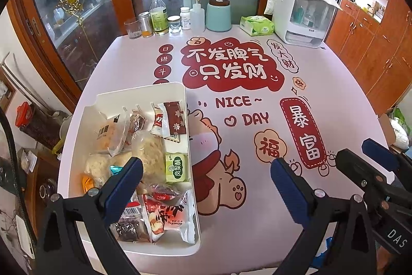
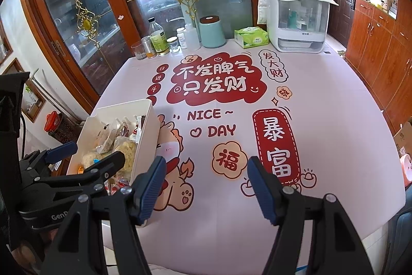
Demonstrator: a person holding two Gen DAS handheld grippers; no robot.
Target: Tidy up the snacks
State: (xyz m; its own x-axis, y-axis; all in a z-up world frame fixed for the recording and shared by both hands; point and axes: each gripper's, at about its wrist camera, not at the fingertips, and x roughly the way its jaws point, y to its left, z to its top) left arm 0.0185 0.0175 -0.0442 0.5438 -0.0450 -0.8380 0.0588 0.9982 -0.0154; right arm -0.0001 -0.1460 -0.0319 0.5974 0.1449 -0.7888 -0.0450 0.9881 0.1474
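left wrist: printed pink table [image 1: 322,84], wooden cabinets [image 1: 373,43]

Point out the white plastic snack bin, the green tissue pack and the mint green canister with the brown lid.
White plastic snack bin [image 1: 189,136]: left wrist view, right wall.
Green tissue pack [image 1: 257,26]: left wrist view, top face.
Mint green canister with brown lid [image 2: 212,36]: right wrist view, body.

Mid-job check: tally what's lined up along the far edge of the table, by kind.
Bottles: 3 (oil bottle, pill bottle, squeeze bottle)
Glass tumbler: 1
Metal tin: 1
Small jar: 1
Teal canister: 1
Tissue pack: 1
White cabinet: 1
Total: 9
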